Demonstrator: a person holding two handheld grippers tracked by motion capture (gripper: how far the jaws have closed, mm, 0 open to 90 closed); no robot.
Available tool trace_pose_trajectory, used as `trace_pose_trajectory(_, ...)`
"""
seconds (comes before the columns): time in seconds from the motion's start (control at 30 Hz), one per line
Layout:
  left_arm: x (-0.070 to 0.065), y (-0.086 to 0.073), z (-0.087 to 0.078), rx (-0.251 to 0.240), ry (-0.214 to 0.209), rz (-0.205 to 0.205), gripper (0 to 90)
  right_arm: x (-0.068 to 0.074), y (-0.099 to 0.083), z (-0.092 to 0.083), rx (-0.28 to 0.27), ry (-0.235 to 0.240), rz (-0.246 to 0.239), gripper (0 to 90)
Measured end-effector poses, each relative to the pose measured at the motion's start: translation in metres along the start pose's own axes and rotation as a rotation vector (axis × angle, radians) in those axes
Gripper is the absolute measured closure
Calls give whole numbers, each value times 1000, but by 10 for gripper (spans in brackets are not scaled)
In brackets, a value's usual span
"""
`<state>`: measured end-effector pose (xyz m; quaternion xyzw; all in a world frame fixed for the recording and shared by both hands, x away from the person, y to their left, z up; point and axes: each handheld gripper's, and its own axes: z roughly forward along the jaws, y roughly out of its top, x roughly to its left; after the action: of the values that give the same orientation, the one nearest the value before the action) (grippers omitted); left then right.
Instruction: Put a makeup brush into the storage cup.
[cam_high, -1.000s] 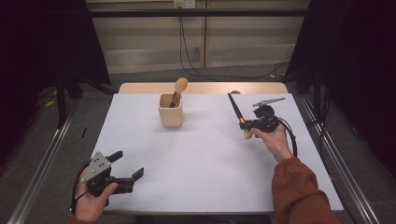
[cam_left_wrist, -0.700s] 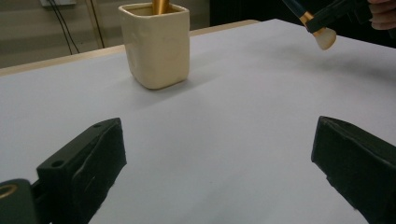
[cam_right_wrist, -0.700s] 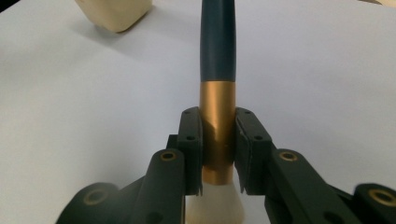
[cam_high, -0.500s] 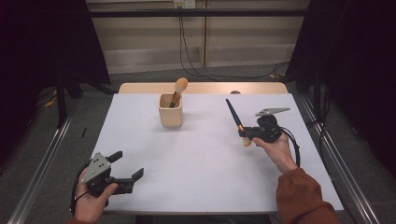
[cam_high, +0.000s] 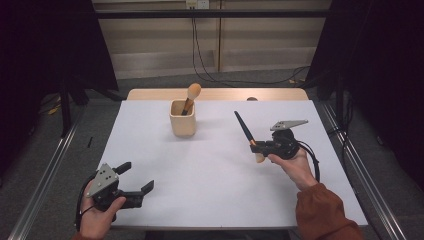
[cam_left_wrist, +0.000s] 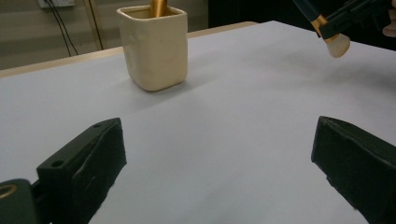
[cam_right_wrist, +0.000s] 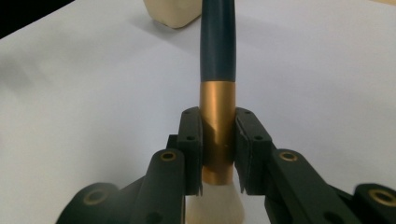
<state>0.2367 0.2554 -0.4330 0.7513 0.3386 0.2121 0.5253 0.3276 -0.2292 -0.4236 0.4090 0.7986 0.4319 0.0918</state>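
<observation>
The right gripper is clamped on the gold ferrule of a dark-handled makeup brush with a pale head, held above the white table at right. The left gripper rests near-left, jaws wide apart. A cream square ceramic cup stands far-centre.

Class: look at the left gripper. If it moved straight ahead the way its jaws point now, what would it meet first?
Probably the cream cup. It stands ahead of the open left gripper, slightly left of centre, with bare white table between them; depth is hard to judge.
</observation>
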Motion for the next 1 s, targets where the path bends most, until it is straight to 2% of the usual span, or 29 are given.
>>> trace_pose_trajectory(0.67, -3, 1, 1, 4, -13, 12, 29, 30, -1, 1, 19, 131, -62, 747)
trace_pose_trajectory(1.0, -7, 3, 3, 4, -25, 16, 29, 50, 3, 7, 58, 199, -141, 747)
